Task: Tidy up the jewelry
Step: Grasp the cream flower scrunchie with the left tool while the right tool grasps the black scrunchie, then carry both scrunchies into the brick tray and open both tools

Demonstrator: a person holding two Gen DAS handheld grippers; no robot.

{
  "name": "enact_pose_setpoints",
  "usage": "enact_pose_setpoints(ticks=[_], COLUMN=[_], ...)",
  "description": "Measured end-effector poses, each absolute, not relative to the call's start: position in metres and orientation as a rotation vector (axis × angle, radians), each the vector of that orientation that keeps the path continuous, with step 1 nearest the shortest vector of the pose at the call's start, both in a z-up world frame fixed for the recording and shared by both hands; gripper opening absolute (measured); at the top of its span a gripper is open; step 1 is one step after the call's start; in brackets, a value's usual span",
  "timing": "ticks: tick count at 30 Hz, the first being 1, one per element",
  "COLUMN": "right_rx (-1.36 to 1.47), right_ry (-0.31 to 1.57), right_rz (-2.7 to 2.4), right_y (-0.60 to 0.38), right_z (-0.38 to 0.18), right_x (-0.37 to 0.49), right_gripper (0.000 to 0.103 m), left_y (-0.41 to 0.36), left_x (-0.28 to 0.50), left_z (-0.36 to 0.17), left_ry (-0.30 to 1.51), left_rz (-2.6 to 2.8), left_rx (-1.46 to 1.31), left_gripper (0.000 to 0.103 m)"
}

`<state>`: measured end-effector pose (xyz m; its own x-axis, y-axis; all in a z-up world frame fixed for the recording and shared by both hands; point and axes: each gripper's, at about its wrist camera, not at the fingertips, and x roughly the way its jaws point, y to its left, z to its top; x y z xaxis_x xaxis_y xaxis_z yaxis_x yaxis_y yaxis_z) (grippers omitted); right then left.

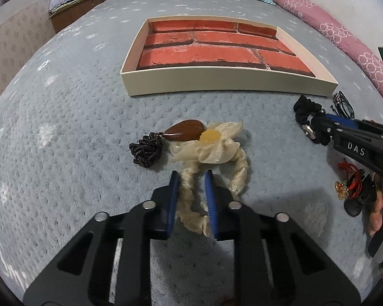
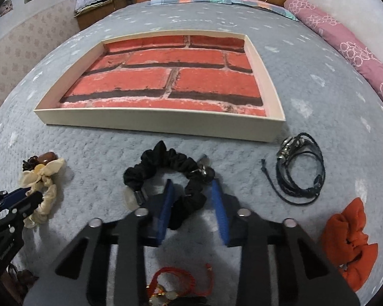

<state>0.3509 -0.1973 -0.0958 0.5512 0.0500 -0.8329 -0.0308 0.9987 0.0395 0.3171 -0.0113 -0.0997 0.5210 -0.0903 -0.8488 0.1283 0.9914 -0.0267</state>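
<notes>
— Since the tray (image 1: pixel 229 83) lies empty at twelve o'clock, why straddle things?

— My left claw (image 1: pixel 192 178) is spread around the cream scrunchie (image 1: pixel 212 150); my right claw (image 2: pixel 192 186) (also spread) brackets the black scrunchie (image 2: pixel 166 163), ready for lifting.

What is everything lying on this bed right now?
Shallow cream box with red brick-pattern floor: one, middle of the grey blanket, nothing inside.
Cream satin scrunchie: one, between the left gripper's fingers.
Brown teardrop wooden pendant on dark cord: one, touching the cream scrunchie.
Black fabric scrunchie: one, between the right gripper's fingers.
Dark braided cord bracelet: one, right of the box.
Orange fabric scrunchie: one, far right.
Red cord charm: one, near edge.
Left gripper: black, blue pads, open.
Right gripper: black, blue pads, open.
</notes>
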Motion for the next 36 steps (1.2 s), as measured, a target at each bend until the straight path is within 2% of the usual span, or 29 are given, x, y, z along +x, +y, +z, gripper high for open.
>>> enact_pose_setpoints(ticks=[1,3,8,24,36], right_rx=[0.020,0.016,0.015,0.025,0.030], right_ry=[0.983,0.977,0.951,0.808,0.741], right_rz=[0.050,0.055,0.061,0.078,0.085], right_y=[-0.196,-0.194,-0.196,-0.202,-0.205], right_z=[-0.095,-0.095,-0.091,-0.048,-0.012], right_x=[0.350,0.348,0.342,0.333,0.373], right_gripper=[0.022,0.016,0.013,0.012,0.012], left_y=[-0.009,-0.006,-0.007,-0.023,-0.020], left_x=[0.318,0.319,0.317,0.308,0.373], left_z=[-0.100,-0.100,-0.097,-0.041,0.007], left_ry=[1.017,1.020,1.013,0.863,0.828], left_rz=[-0.140,-0.145,-0.148,-0.183,-0.173], left_rx=[0.022,-0.005,-0.011,0.063,0.040], left_gripper=[0.009,0.009,0.007,0.006,0.007])
